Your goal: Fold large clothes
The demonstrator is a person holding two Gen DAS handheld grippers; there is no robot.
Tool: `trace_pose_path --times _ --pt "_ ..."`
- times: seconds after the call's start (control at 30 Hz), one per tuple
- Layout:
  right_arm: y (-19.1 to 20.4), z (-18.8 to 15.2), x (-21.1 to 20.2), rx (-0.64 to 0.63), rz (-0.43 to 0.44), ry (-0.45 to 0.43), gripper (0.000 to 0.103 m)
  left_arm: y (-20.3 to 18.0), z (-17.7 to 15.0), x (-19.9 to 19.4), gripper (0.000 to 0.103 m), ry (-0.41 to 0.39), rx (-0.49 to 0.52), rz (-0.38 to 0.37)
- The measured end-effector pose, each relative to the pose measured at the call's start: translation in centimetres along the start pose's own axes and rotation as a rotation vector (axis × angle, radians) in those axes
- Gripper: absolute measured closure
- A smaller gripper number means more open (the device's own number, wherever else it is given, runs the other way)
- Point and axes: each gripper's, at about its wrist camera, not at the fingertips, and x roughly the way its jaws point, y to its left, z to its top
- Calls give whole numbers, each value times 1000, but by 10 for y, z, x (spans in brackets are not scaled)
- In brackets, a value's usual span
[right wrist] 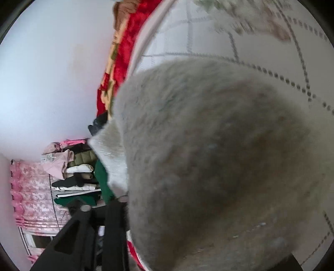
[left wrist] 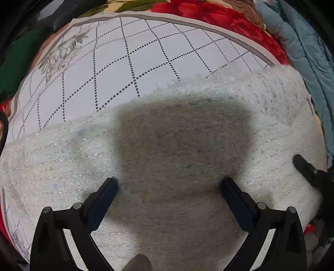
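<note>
A fuzzy light-grey knit garment (left wrist: 187, 146) with silver threads lies spread on a white bed sheet (left wrist: 146, 52) with dotted grid lines. My left gripper (left wrist: 169, 185) is open just above the garment, fingers (left wrist: 104, 200) wide apart, holding nothing. The right gripper's black finger shows at the garment's right edge in the left wrist view (left wrist: 306, 168). In the right wrist view the garment (right wrist: 219, 156) is draped close over the lens and hides the right finger; only the left finger (right wrist: 114, 225) shows. Whether the right gripper is shut on the fabric cannot be seen.
A red floral blanket (left wrist: 219, 16) lies beyond the sheet. Blue cloth (left wrist: 302, 45) is piled at the right, green cloth (left wrist: 18, 58) at the left. In the right wrist view a stack of folded clothes (right wrist: 75, 173) and a pink curtain (right wrist: 31, 191) stand by a white wall.
</note>
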Motion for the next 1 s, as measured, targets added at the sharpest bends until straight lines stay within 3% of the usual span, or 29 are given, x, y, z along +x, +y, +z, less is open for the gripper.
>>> trace_pose_path --times 0.13,0.33,0.43,0.53,0.63,0.77,0.87,1.0 --pt "53 -17 -10 -138 -31 -18 76 13 -4 0 0 -5 -23 -37" --pt "146 -55 -4 -449 -229 -1 76 54 -12 -7 0 13 -113 -145" --pt "181 -71 3 -581 -328 6 77 86 -19 -29 0 6 -180 -163" --pt "217 -104 17 -750 -423 14 77 138 -43 -82 1 -80 -272 -146" --pt "261 -155 45 -993 -524 34 77 200 -80 -129 1 -148 -402 -109" --pt "295 -257 89 -1332 -600 96 77 286 -150 -180 1 -205 -565 -15" --pt "299 -337 129 -1544 -605 189 77 339 -209 -210 1 -227 -663 70" --pt "264 -420 179 -1723 -619 325 76 384 -246 -227 1 -240 -750 169"
